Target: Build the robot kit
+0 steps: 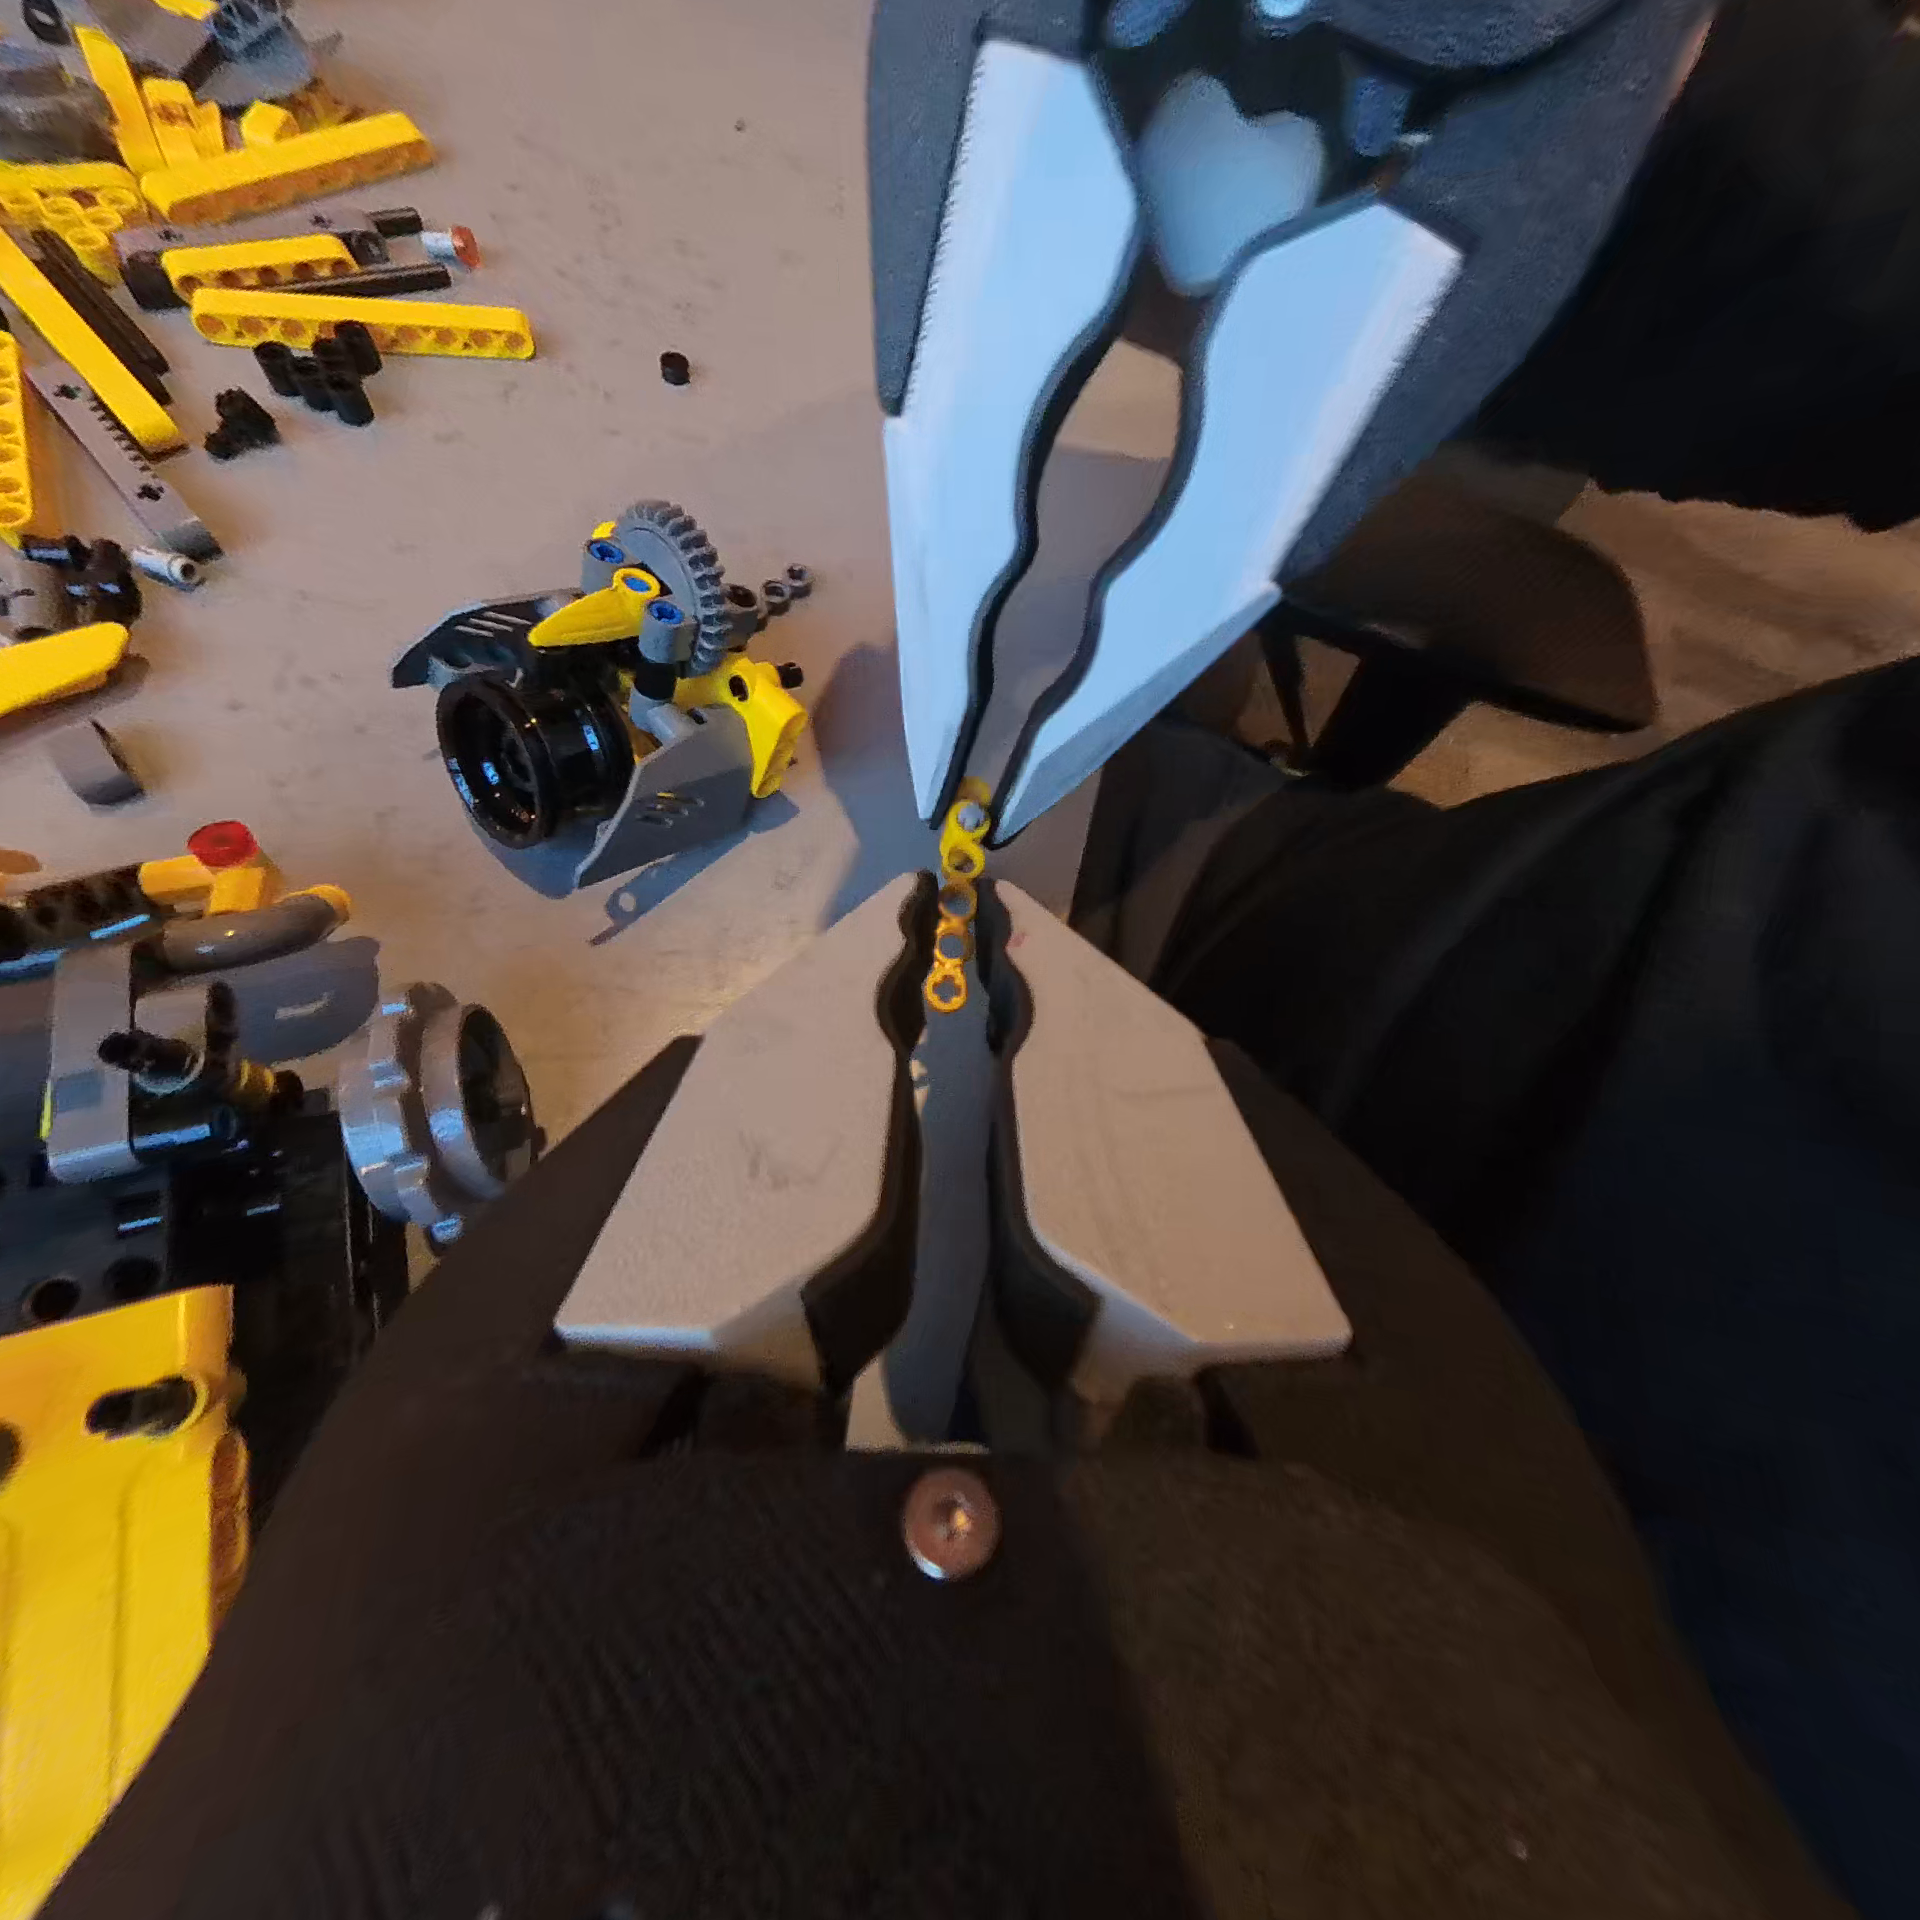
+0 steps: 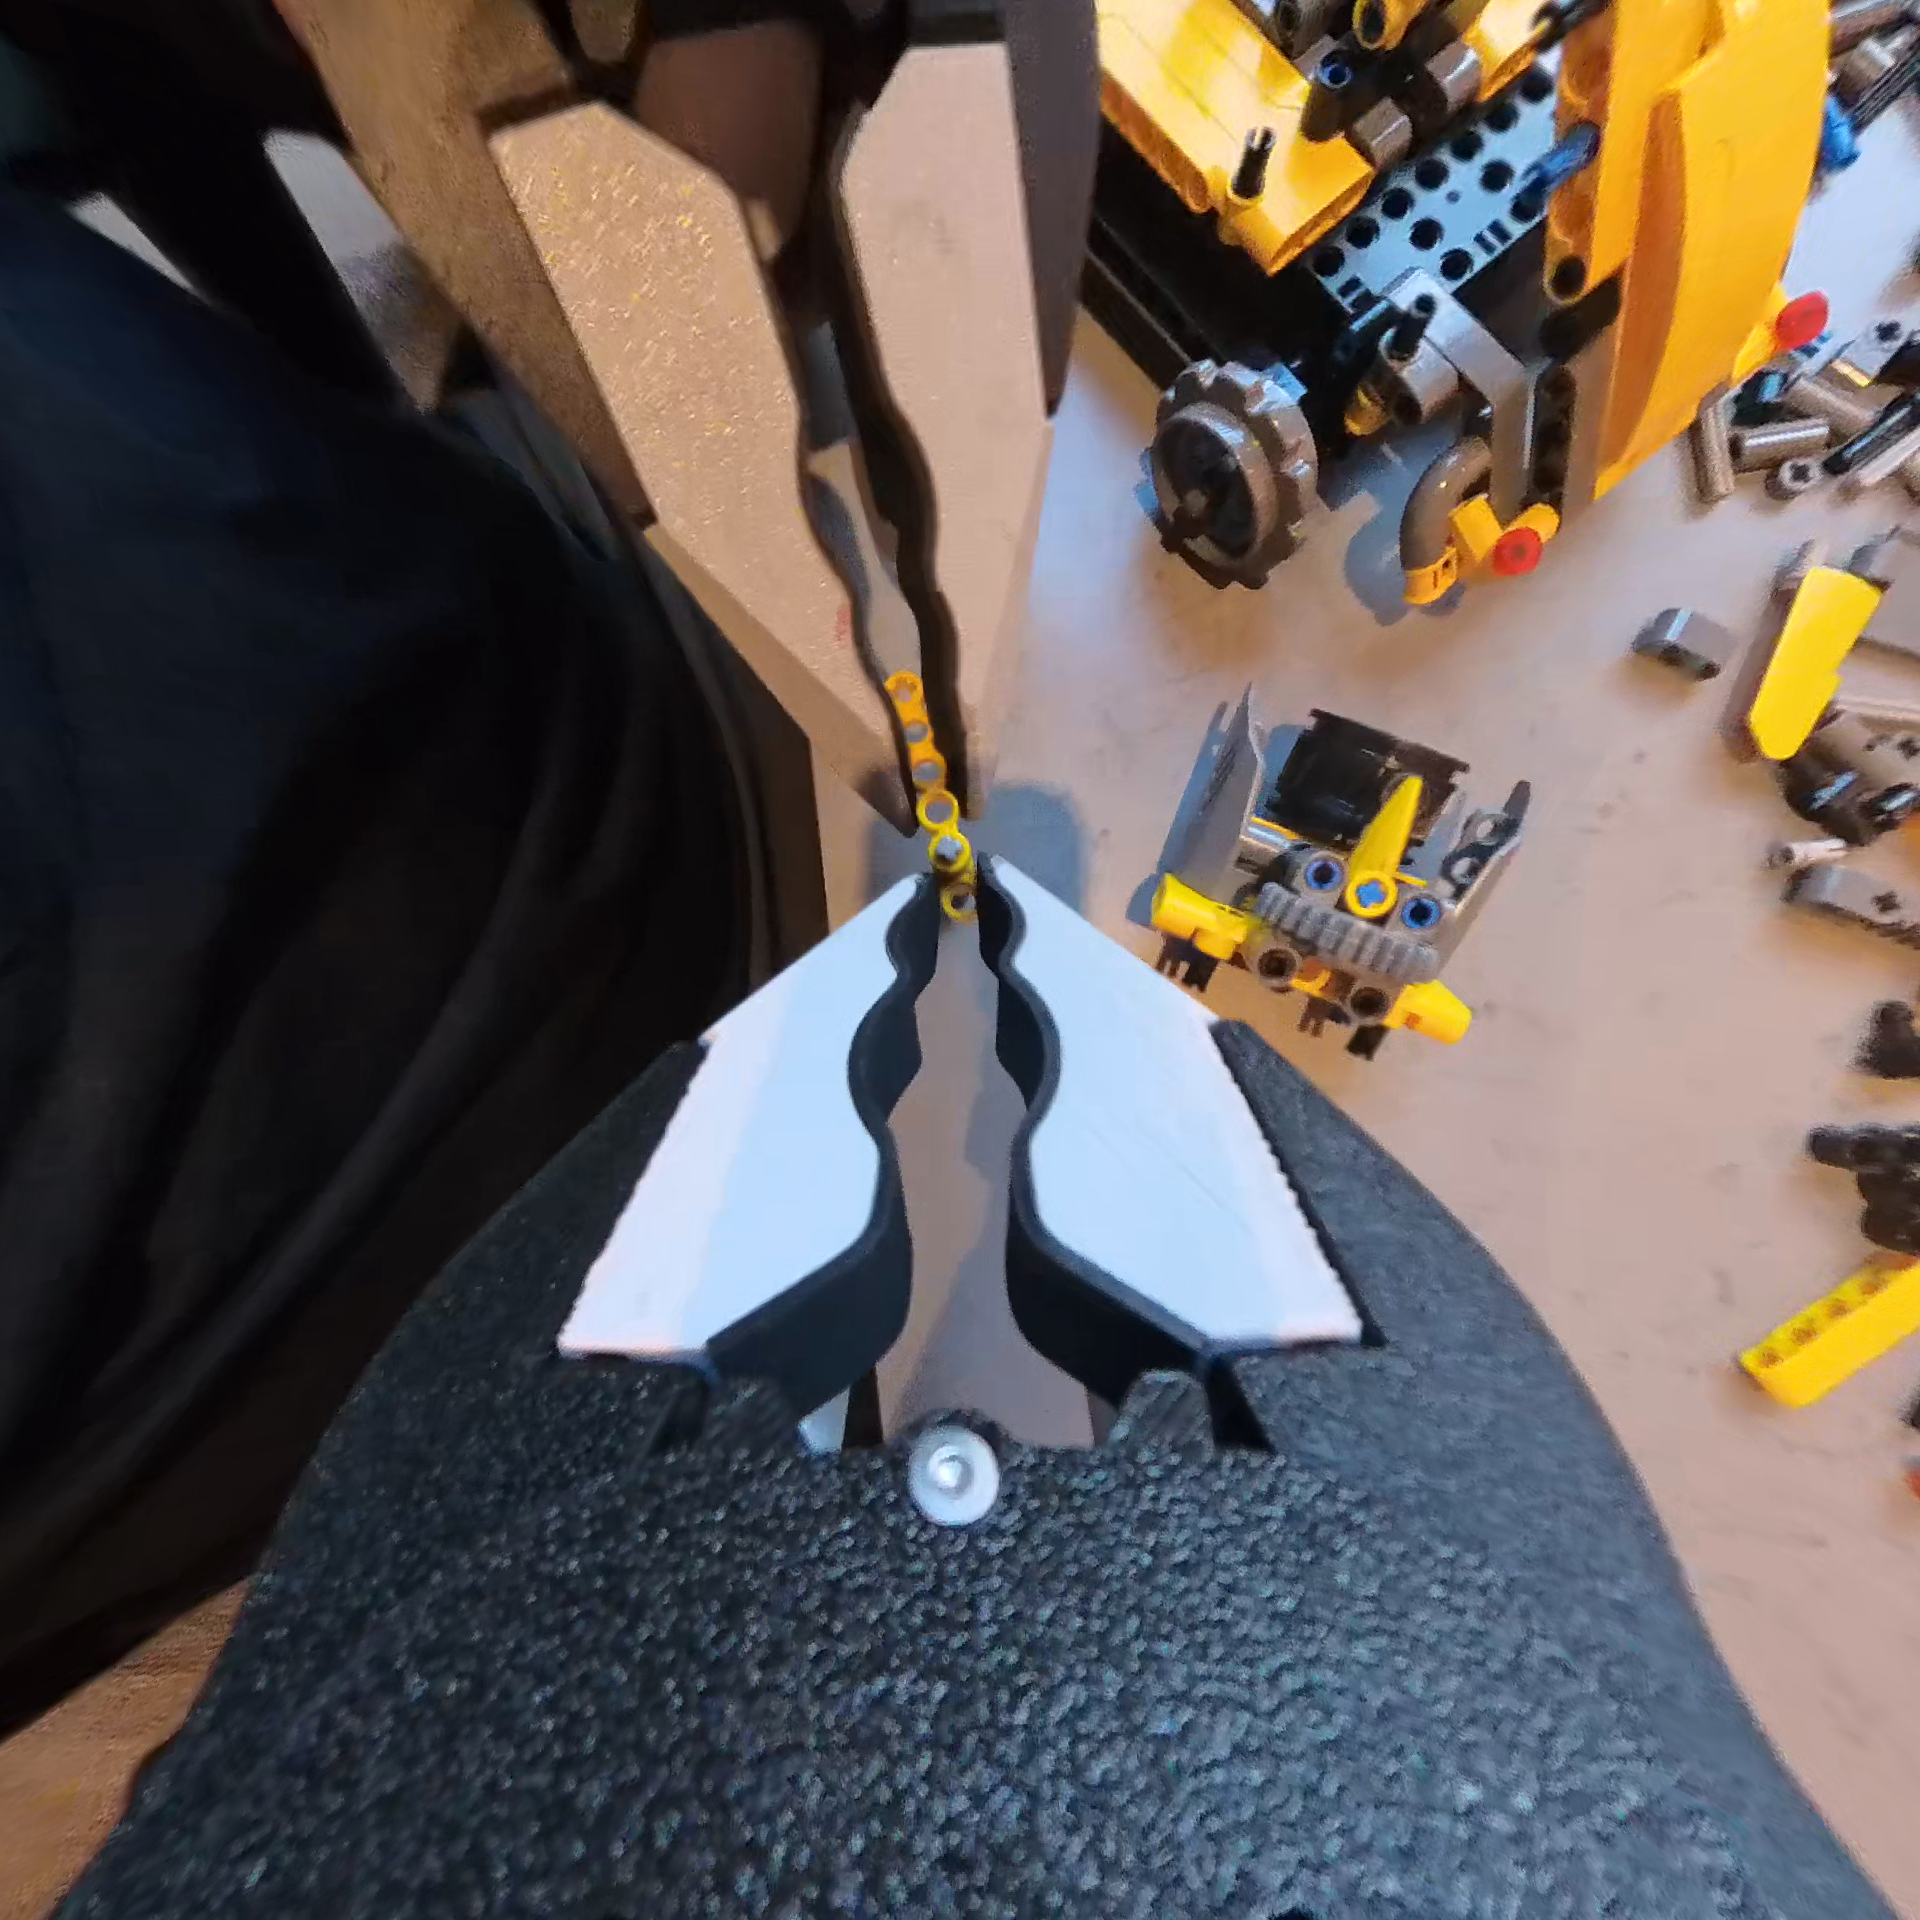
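1. The left gripper [image 1: 954,894] clamps one end of a thin yellow holed beam [image 1: 956,935].
2. The right gripper [image 2: 954,883] pinches its other end, tip to tip, above the table [image 1: 623,156].
3. A small wheeled assembly [image 1: 613,707] sits nearby.

A pale, matte beige tabletop [image 1: 644,156] fills the scene, lightly scuffed and speckled, lit by warm, soft light that throws short grey shadows. Past its near edge hangs dark fabric [image 1: 1558,1143], with part of a black chair [image 1: 1455,644] beside it.
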Demonstrator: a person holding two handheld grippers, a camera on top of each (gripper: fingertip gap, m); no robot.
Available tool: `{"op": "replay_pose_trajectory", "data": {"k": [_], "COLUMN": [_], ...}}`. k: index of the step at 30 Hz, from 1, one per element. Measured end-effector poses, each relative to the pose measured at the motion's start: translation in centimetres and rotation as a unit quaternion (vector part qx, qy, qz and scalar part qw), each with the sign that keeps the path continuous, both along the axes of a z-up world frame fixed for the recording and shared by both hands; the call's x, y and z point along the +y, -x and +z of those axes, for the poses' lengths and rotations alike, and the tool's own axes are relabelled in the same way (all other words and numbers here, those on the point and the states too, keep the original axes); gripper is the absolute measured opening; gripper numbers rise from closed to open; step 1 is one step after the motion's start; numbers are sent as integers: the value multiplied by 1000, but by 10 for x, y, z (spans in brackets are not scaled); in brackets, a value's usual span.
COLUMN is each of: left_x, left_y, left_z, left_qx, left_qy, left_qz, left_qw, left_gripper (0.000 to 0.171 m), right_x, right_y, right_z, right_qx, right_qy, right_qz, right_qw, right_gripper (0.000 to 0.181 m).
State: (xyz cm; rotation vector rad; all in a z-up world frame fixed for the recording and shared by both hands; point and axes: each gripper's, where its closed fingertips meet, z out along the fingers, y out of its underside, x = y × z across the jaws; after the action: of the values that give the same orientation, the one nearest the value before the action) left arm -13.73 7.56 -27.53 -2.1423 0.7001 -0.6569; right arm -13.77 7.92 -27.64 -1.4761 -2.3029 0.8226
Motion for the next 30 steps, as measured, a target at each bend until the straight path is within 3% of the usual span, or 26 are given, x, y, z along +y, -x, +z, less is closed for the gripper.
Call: {"op": "replay_pose_trajectory", "data": {"k": [2, 6, 9, 12, 14, 16, 19, 23, 27, 30], "left_x": [0, 1, 1, 1, -1, -1, 1, 3, 1, 1], "left_y": [-2, -2, -2, 1, 0, 0, 0, 1, -2, -1], "left_z": [2, -1, 6, 14, -3, -3, 3, -3, 8, 10], "left_qx": [22, 2, 25, 22, 43, 7, 38, 27, 37, 30], "left_qy": [-13, -3, -17, -23, -10, -2, -19, -14, -26, -20], "left_qz": [-4, -4, -3, -1, -4, 1, -2, 0, -3, -5], "left_qw": [1000, 1000, 1000, 999, 999, 1000, 999, 1000, 999, 999], "left_gripper": [4, 4, 4, 4, 5, 4, 4, 4, 4, 4], "right_x": [1, 0, 1, -1, -1, -1, 0, 0, 0, -1], "right_y": [-2, -1, -2, 2, 2, 1, 1, 0, -1, 0], "right_z": [2, 0, 4, 12, 0, -2, 2, -2, 7, 11], "right_qx": [4, 15, 17, 35, 28, 29, 28, 27, 34, 45], "right_qy": [-55, 9, -40, -7, -11, 0, -33, 2, -23, 17], "right_qz": [10, -8, 1, -6, -4, -7, -3, -10, -4, -10], "right_qw": [998, 1000, 999, 999, 1000, 1000, 999, 1000, 999, 999], "right_gripper": [7, 7, 7, 7, 7, 8, 7, 10, 7, 7]}}
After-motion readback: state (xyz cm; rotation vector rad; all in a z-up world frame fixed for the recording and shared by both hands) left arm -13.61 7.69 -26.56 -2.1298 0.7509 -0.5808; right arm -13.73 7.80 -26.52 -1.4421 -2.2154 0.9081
